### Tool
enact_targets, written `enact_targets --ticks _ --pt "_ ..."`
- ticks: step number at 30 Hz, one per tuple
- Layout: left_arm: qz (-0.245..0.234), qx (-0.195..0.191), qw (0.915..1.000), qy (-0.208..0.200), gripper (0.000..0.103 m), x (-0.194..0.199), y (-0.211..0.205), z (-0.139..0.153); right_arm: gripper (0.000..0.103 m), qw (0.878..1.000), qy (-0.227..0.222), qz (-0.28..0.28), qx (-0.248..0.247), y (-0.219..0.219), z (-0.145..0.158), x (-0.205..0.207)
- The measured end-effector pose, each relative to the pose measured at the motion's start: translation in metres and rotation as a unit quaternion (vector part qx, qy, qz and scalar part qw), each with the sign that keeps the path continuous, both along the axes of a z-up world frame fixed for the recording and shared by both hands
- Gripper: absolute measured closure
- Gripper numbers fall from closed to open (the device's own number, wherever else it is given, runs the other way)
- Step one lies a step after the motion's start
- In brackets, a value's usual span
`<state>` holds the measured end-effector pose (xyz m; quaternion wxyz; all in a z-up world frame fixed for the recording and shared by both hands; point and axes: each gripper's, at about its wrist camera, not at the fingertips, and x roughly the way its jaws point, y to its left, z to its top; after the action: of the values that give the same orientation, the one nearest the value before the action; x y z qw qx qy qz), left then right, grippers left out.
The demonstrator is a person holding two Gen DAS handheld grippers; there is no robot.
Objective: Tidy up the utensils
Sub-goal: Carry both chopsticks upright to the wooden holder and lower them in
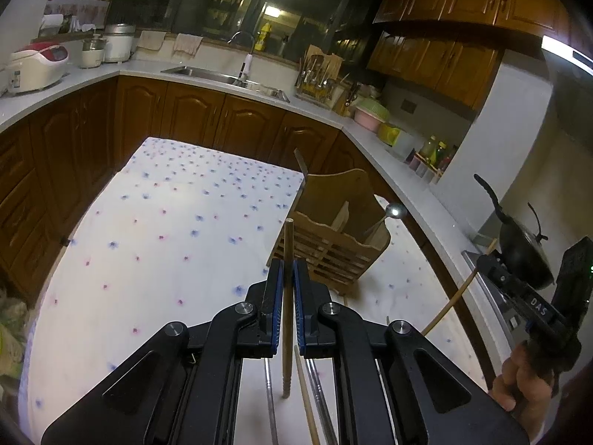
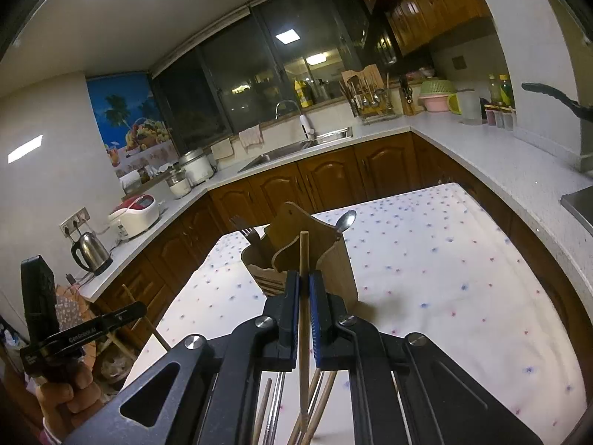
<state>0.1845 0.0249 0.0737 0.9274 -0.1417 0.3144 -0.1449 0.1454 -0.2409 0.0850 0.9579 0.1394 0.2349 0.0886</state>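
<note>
Chopsticks, one wooden stick apiece, are being clamped upright by the left gripper [image 1: 288, 270] and right gripper [image 2: 304, 282] before the wooden holder [image 2: 296, 256], whose fork [image 2: 247, 235] is showing only rightward, "DAS" only leftward.

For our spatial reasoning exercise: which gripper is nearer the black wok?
Right. The right gripper, holding a chopstick, sits just in front of the black wok past the table's right edge. The left gripper is over mid-table, with the wok far to its right.
</note>
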Motion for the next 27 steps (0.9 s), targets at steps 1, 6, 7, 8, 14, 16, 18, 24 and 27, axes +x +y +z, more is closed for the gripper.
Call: enact_targets --ticks 1,6,7,8,14,16,18,24,27 --pt "-0.001 -0.001 1.0 -0.002 0.098 0.001 0.0 0.001 0.097 1.0 -0.001 -0.001 -0.001 0.0 0.0 -0.001" --pt "-0.004 -0.001 0.9999 -0.013 0.098 0.006 -0.004 0.01 0.097 1.0 -0.004 0.0 0.0 0.001 0.004 0.001" --pt "-0.004 -0.001 0.9999 -0.016 0.098 0.007 -0.005 0.012 0.097 1.0 -0.006 0.0 -0.001 0.002 0.007 0.002" --pt "-0.005 -0.003 0.9998 -0.02 0.098 0.009 -0.005 0.016 0.098 1.0 -0.009 -0.001 -0.001 0.003 0.009 0.003" --pt "-0.005 -0.005 0.9983 -0.057 0.098 0.026 -0.011 0.047 0.097 0.999 -0.04 -0.011 0.001 -0.003 0.031 0.018" --pt "-0.002 -0.004 0.9968 -0.08 0.098 0.034 -0.014 0.063 0.097 0.998 -0.059 -0.018 0.004 -0.005 0.043 0.026" --pt "0.004 -0.007 0.9949 -0.101 0.098 0.044 -0.015 0.08 0.098 0.997 -0.079 -0.025 0.008 -0.008 0.059 0.036" --pt "0.024 -0.026 0.9889 -0.145 0.098 0.085 -0.02 0.116 0.097 0.99 -0.129 -0.053 0.004 -0.01 0.088 0.069" --pt "0.038 -0.028 0.9886 -0.143 0.098 0.11 -0.026 0.113 0.098 0.989 -0.132 -0.061 -0.002 -0.008 0.087 0.091"
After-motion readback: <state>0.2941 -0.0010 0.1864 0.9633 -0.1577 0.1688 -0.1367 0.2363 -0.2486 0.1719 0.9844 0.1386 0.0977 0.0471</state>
